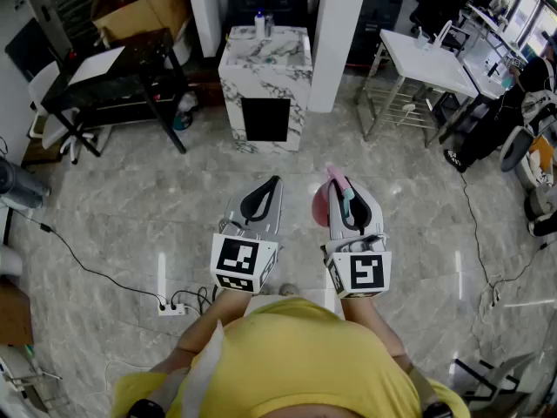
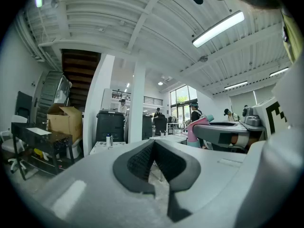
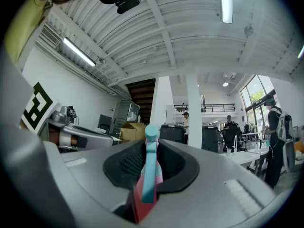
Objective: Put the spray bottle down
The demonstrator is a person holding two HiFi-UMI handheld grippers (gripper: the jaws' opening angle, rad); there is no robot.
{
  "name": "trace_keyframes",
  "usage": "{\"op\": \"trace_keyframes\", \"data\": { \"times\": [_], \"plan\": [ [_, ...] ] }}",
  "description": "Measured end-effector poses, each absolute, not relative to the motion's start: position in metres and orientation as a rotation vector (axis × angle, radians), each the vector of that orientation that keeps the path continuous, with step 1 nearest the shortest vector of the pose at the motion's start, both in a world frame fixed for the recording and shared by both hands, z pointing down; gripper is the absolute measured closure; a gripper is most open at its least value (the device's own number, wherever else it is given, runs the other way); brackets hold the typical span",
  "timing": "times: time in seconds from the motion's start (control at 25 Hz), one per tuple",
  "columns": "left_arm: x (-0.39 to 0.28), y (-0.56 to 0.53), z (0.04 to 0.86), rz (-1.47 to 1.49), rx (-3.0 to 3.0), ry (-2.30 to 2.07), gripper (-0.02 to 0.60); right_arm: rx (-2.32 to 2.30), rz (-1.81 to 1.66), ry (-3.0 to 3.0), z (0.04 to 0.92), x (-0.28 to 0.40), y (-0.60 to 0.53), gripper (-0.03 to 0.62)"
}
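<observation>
My right gripper (image 1: 345,200) is shut on the pink spray bottle (image 1: 324,204), its jaws clamped on the pink and teal spray head (image 3: 150,170); the bottle's body hangs below the gripper, over the marble floor. In the right gripper view the teal nozzle sticks up between the dark pads (image 3: 127,163). My left gripper (image 1: 264,197) is held level beside it, shut with nothing between its pads (image 2: 140,159). In the left gripper view the bottle's pink head (image 2: 195,129) shows at the right.
A marble-patterned pedestal (image 1: 265,77) with small bottles on top stands ahead, next to a white pillar (image 1: 335,33). A black table (image 1: 113,81) with a cardboard box is at left, a white table (image 1: 426,64) at right. A power strip and cable (image 1: 174,306) lie on the floor.
</observation>
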State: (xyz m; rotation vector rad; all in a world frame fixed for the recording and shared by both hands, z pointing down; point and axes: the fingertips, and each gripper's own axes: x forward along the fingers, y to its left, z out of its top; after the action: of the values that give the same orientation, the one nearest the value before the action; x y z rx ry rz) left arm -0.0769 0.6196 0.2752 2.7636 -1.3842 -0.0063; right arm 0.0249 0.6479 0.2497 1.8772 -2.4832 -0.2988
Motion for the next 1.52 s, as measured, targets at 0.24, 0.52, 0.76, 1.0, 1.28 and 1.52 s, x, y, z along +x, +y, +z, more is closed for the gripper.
{"op": "trace_keyframes", "data": {
  "times": [0.24, 0.52, 0.76, 1.0, 1.28, 1.52],
  "plan": [
    [-0.060, 0.628, 0.285, -0.010, 2.744, -1.413, 0.584, 1.885, -0.300, -2.521, 0.255, 0.044, 0.652, 0.530],
    [-0.058, 0.613, 0.295, -0.006, 2.719, -1.451, 0.584, 1.878, -0.277, -2.551, 0.268, 0.057, 0.638, 0.530],
    [-0.059, 0.566, 0.302, -0.024, 2.705, -1.452, 0.584, 1.883, -0.246, -2.558, 0.277, 0.059, 0.588, 0.530],
    [-0.053, 0.490, 0.301, 0.003, 2.735, -1.402, 0.584, 1.881, -0.249, -2.544, 0.276, 0.057, 0.505, 0.530],
    [-0.056, 0.384, 0.290, -0.020, 2.767, -1.360, 0.584, 1.912, -0.265, -2.521, 0.265, 0.053, 0.399, 0.530],
    [-0.056, 0.309, 0.297, -0.024, 2.805, -1.281, 0.584, 1.949, -0.281, -2.492, 0.265, 0.044, 0.324, 0.530]
  ]
}}
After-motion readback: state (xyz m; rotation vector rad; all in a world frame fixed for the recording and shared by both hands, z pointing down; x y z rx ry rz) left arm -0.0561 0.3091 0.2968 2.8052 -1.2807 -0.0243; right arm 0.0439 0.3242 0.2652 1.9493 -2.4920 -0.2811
